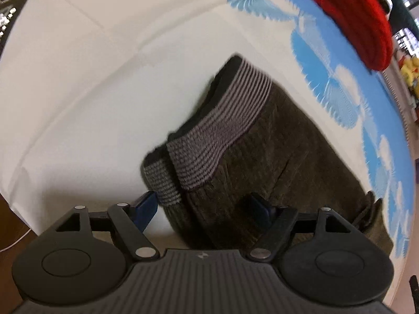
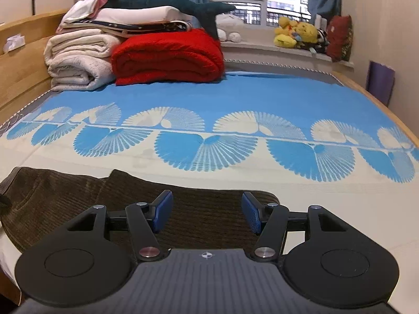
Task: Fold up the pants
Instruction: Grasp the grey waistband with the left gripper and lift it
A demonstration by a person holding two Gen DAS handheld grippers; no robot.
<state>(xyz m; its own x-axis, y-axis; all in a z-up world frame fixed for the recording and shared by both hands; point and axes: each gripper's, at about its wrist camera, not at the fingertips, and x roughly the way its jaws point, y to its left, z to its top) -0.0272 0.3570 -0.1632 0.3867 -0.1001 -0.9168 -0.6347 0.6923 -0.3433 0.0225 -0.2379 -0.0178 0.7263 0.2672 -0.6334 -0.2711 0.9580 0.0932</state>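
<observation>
Dark olive-brown corduroy pants [image 1: 275,162] lie folded on the bed, with grey striped ribbed cuffs [image 1: 222,123] stacked at the end nearest the left wrist view's centre. My left gripper [image 1: 207,206] is open, its blue pads [image 1: 146,206] either side of the cuff end, the fabric between the fingers. In the right wrist view the pants [image 2: 131,209] lie flat along the near edge of the bed. My right gripper [image 2: 207,214] is open and empty, just above the folded fabric.
The bed sheet [image 2: 235,96] is blue and cream with fan patterns. A red folded blanket [image 2: 167,57] and white folded bedding [image 2: 78,60] with a plush shark [image 2: 170,0] sit at the far end. Stuffed toys [image 2: 296,32] line the windowsill. A wooden bed frame [image 2: 21,60] runs along the left.
</observation>
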